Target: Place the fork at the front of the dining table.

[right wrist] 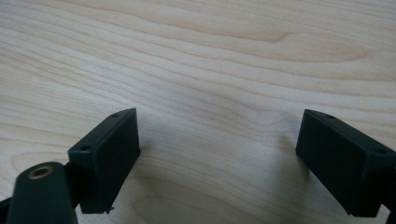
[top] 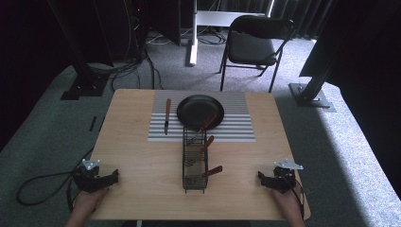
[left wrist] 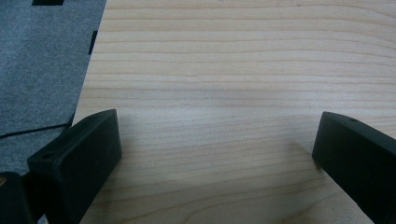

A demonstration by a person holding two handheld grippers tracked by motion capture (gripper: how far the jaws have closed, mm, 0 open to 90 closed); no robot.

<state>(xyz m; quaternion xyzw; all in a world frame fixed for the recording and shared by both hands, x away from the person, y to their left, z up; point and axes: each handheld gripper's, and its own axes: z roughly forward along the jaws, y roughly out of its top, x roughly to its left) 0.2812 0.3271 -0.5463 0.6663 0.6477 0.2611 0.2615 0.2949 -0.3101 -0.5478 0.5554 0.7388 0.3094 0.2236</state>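
Left gripper (top: pixel 112 177) jaws apart over bare table (top: pixel 142 189), at 8 o'clock. Right gripper (top: pixel 261 177) jaws apart, at 4 o'clock. Wire basket (top: pixel 195 163) at centre holds wooden-handled utensils; black plate (top: pixel 200 111) and knife (top: pixel 167 115) on striped mat (top: pixel 236 118) at 12 o'clock.

Counter (top: pixel 142 189): pale wood, smooth matt grain. Rack (top: pixel 194 161) of thin dark wire; plate (top: pixel 200 111) black with slight sheen, on a striped mat (top: pixel 236 123). Left gripper (left wrist: pixel 215 154) and right gripper (right wrist: pixel 219 158): matt black plastic jaws; floor (top: pixel 47 137) rough grey carpet.
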